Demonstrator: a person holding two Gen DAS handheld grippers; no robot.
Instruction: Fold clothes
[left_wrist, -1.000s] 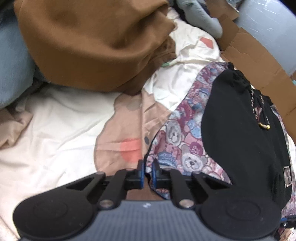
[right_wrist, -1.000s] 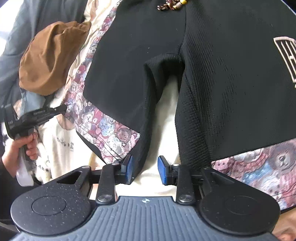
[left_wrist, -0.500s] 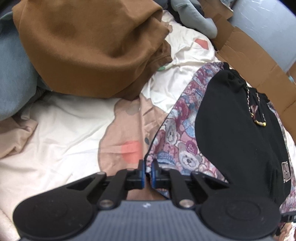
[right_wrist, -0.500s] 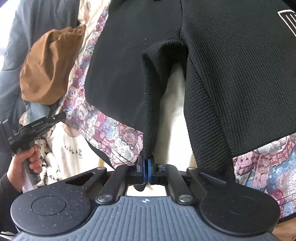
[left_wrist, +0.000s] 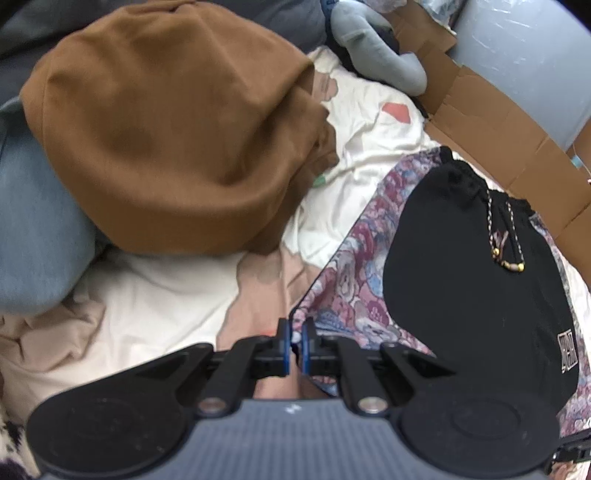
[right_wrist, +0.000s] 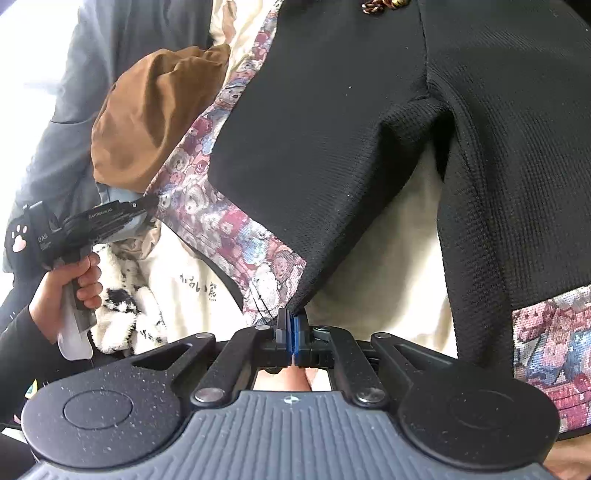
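Note:
Black shorts (left_wrist: 476, 273) with teddy-bear patterned side panels and a braided drawstring lie spread on a cream bed sheet (left_wrist: 162, 295). My left gripper (left_wrist: 294, 341) is shut on the patterned corner of one leg hem. In the right wrist view the same shorts (right_wrist: 332, 140) fill the frame, both legs apart with sheet showing between them. My right gripper (right_wrist: 293, 330) is shut on the inner hem corner of the left-hand leg. The left gripper (right_wrist: 147, 202) appears there too, held by a hand at the outer corner of that leg.
A brown garment (left_wrist: 177, 125) is heaped on blue-grey clothing (left_wrist: 33, 229) beyond the left gripper. Cardboard (left_wrist: 517, 147) and a grey stuffed toy (left_wrist: 373, 59) lie at the far edge. A fuzzy black-and-white fabric (right_wrist: 125, 310) sits near the hand (right_wrist: 62, 291).
My right gripper has gone from open to shut on the inner leg hem. The left gripper's fingers have tightened on the patterned corner and lifted slightly.

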